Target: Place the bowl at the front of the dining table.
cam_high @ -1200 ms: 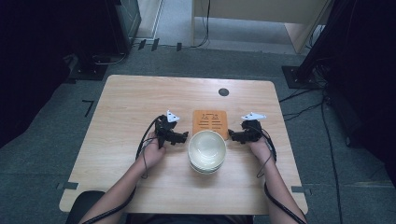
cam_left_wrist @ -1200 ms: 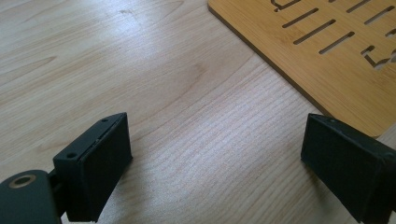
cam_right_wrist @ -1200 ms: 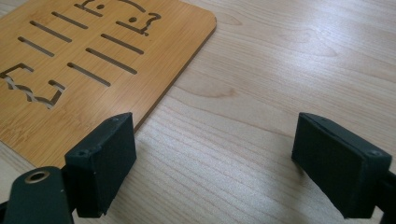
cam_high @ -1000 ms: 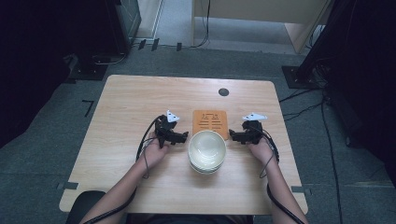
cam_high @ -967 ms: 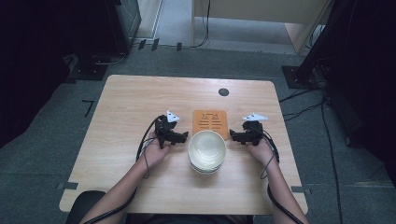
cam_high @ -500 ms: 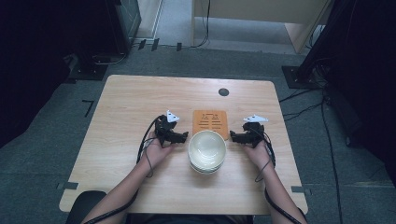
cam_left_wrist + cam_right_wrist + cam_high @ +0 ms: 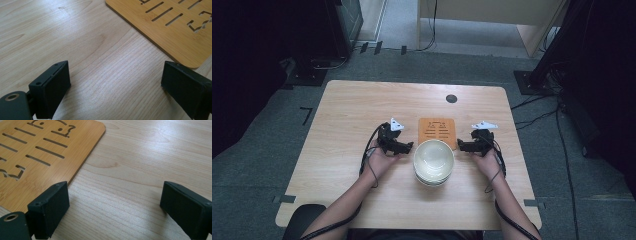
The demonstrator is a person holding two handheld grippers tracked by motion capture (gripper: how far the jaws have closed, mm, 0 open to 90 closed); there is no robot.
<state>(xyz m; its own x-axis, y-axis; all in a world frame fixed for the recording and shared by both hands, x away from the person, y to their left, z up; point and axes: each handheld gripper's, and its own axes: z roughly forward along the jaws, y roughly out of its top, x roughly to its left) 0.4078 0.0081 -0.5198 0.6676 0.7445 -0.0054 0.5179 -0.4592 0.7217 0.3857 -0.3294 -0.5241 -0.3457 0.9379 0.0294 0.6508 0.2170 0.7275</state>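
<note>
The bowl (image 7: pixel 434 161) stands on the table (image 7: pixel 342 115), touching the near edge of the trivet (image 7: pixel 437 131). The left gripper (image 7: pixel 407 148) sits just left of the bowl, the right gripper (image 7: pixel 460 147) just right; both have jaws spread wide and hold nothing.

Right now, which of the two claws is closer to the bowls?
The left claw sits nearest the stacked bowls; the right claw stands slightly farther off.

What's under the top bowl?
More bowls: the top bowl sits nested in a stack, with lower rims showing at its near edge. How many is unclear; the table beneath is covered.
</note>
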